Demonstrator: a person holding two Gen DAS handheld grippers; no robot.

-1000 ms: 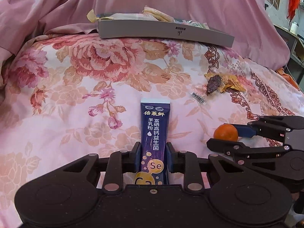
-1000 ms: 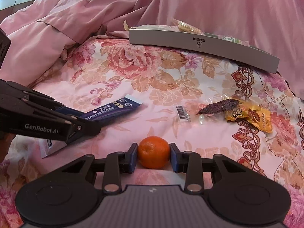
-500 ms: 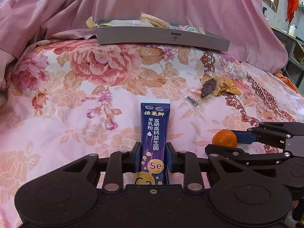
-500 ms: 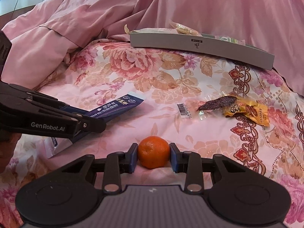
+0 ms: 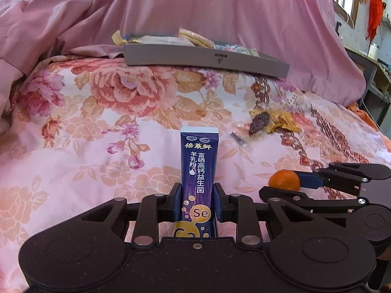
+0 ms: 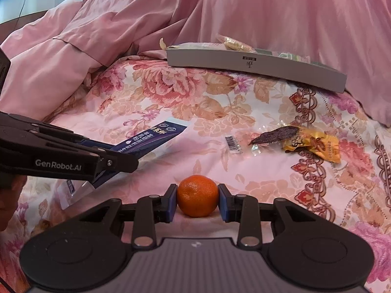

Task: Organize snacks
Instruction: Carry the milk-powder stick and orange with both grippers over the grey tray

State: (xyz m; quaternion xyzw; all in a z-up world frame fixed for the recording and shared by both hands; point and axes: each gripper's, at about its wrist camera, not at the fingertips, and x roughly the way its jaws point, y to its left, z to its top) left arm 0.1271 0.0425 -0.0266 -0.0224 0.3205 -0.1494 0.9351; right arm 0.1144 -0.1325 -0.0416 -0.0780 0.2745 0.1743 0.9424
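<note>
Above the floral bedspread (image 5: 73, 127), a blue sachet (image 5: 198, 178) is pinched between the pads of the left gripper (image 5: 197, 204), and an orange (image 6: 197, 195) is clamped in the right gripper (image 6: 197, 202). Two wrapped snacks (image 6: 305, 140) are left lying ahead, short of the grey tray (image 6: 256, 67) of packets.

A floral bedspread (image 5: 97, 112) covers the bed, pink sheets (image 6: 268, 9) heaped behind it, with a window (image 5: 347, 2) and dark shelving (image 5: 376, 83) at the right in daylight.
</note>
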